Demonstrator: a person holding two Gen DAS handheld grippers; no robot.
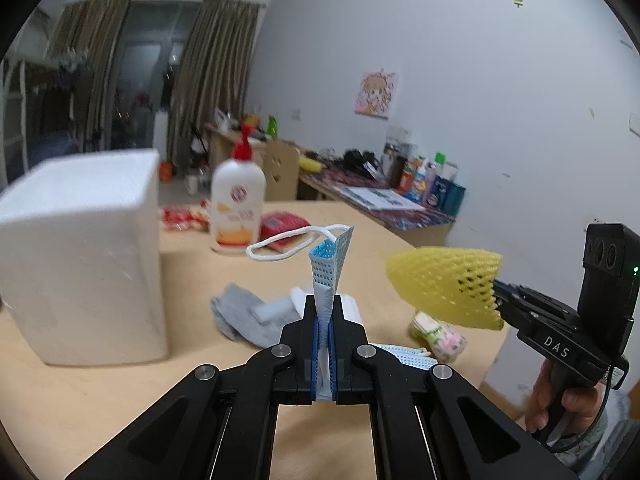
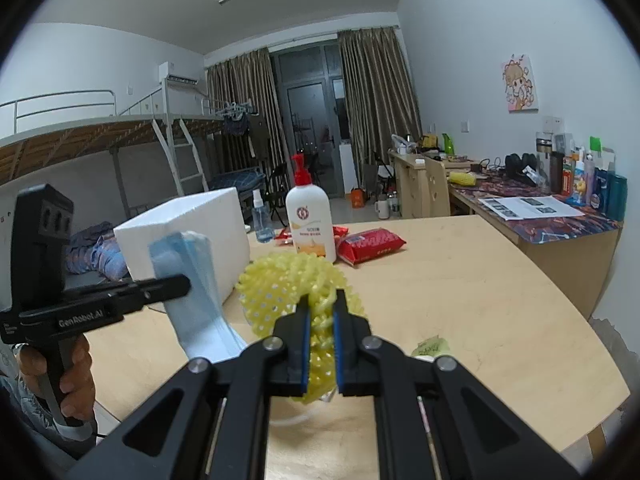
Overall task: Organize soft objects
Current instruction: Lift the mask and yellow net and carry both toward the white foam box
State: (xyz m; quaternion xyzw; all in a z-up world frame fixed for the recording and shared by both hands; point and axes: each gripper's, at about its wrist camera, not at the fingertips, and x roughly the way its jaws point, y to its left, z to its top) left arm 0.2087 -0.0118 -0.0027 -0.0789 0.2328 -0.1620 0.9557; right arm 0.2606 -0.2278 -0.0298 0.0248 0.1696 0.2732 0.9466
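Note:
My left gripper (image 1: 324, 304) is shut on a folded blue face mask (image 1: 328, 268) that stands up between its pads, its white ear loop (image 1: 280, 244) hanging to the left. From the right wrist view the same mask (image 2: 192, 280) hangs from the left gripper (image 2: 186, 282) above the table. My right gripper (image 2: 323, 300) is shut on a yellow foam fruit net (image 2: 288, 284), lifted off the wooden table (image 2: 480, 280). The net (image 1: 444, 280) and right gripper (image 1: 498, 292) also show at the right of the left wrist view.
A white foam box (image 1: 80, 256) stands at the left. A lotion pump bottle (image 1: 238, 208) and red packets (image 1: 284, 228) sit behind. Grey socks (image 1: 240, 316), another mask (image 1: 404, 356) and a floral item (image 1: 440, 336) lie on the table. A cluttered desk (image 2: 540, 208) lines the wall.

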